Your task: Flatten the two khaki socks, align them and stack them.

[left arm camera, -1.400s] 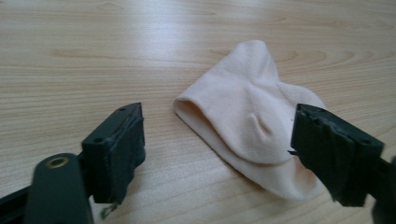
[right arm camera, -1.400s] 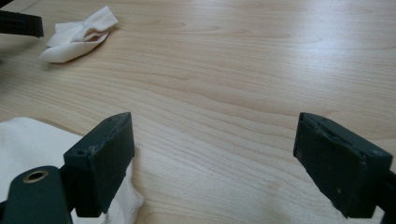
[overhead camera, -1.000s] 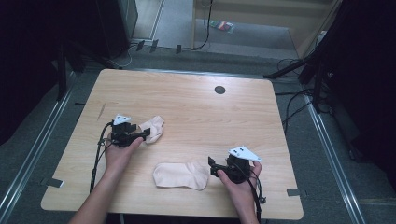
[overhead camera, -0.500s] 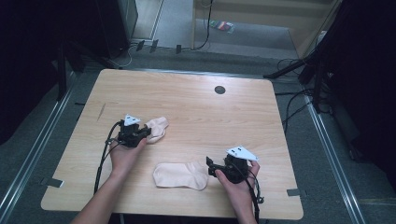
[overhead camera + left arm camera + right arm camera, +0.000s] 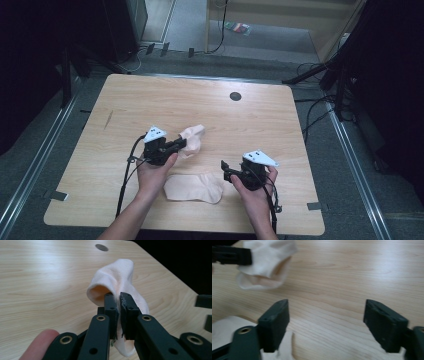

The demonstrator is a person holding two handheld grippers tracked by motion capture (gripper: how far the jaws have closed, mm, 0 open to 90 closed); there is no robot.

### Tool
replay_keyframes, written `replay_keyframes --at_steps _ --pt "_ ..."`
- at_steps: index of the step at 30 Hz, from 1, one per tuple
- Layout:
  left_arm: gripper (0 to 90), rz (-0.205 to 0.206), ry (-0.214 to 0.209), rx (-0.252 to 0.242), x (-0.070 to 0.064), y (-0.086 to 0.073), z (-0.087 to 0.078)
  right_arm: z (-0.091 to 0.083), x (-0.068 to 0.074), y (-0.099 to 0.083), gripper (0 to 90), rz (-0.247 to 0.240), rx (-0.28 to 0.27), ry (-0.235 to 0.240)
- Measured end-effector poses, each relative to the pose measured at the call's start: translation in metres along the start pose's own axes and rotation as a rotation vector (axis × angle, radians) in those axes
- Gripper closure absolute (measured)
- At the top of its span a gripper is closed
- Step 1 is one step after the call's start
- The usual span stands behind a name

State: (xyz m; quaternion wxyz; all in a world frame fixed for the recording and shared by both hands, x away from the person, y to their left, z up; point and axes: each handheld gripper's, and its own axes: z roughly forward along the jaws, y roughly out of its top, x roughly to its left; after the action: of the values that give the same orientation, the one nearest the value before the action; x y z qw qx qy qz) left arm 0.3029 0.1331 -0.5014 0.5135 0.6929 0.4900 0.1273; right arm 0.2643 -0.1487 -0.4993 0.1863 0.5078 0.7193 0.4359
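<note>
Two pale pink socks are on the wooden table (image 5: pixel 210 105). One sock (image 5: pixel 192 140) hangs bunched from my left gripper (image 5: pixel 180 144), which is shut on its cuff edge; in the left gripper view the sock (image 5: pixel 117 277) rises past the closed jaws of the left gripper (image 5: pixel 116 302), its opening showing. The other sock (image 5: pixel 195 187) lies flat near the front edge. My right gripper (image 5: pixel 224 170) stands open just right of that flat sock; in the right gripper view the right gripper (image 5: pixel 325 315) has wide-apart jaws over bare wood, with the flat sock (image 5: pixel 224 330) at lower left and the held sock (image 5: pixel 265 262) at upper left.
A dark round grommet (image 5: pixel 235 96) sits in the table near its far edge. Cables trail from both grippers toward the front edge. Metal rails, cables and dark stands surround the table on the floor.
My left gripper has carried the held sock to the right, toward the table's middle. My right gripper has stayed beside the flat sock, nudging slightly toward the front edge.
</note>
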Motion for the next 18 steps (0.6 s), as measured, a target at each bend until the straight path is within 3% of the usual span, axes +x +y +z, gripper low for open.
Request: replay_keyframes --at_steps 4,6,11,14,18 --pt "85.9 0.009 -0.017 -0.004 -0.012 -0.003 0.006 0.002 0.003 0.007 48.0 0.017 -0.040 0.073" --pt "85.9 0.022 -0.020 -0.012 -0.016 -0.004 0.008 0.009 0.004 0.010 57.2 0.044 -0.035 0.143" --pt "85.9 0.016 -0.018 -0.028 -0.018 -0.006 0.006 0.030 0.011 0.014 56.1 0.148 0.002 0.256" --pt "85.9 0.024 -0.020 -0.032 -0.017 -0.007 0.005 0.042 0.019 0.015 51.6 0.152 0.026 0.274" --pt "85.9 0.021 -0.028 -0.035 -0.015 -0.009 0.002 0.049 0.023 0.017 55.4 0.151 0.040 0.296"
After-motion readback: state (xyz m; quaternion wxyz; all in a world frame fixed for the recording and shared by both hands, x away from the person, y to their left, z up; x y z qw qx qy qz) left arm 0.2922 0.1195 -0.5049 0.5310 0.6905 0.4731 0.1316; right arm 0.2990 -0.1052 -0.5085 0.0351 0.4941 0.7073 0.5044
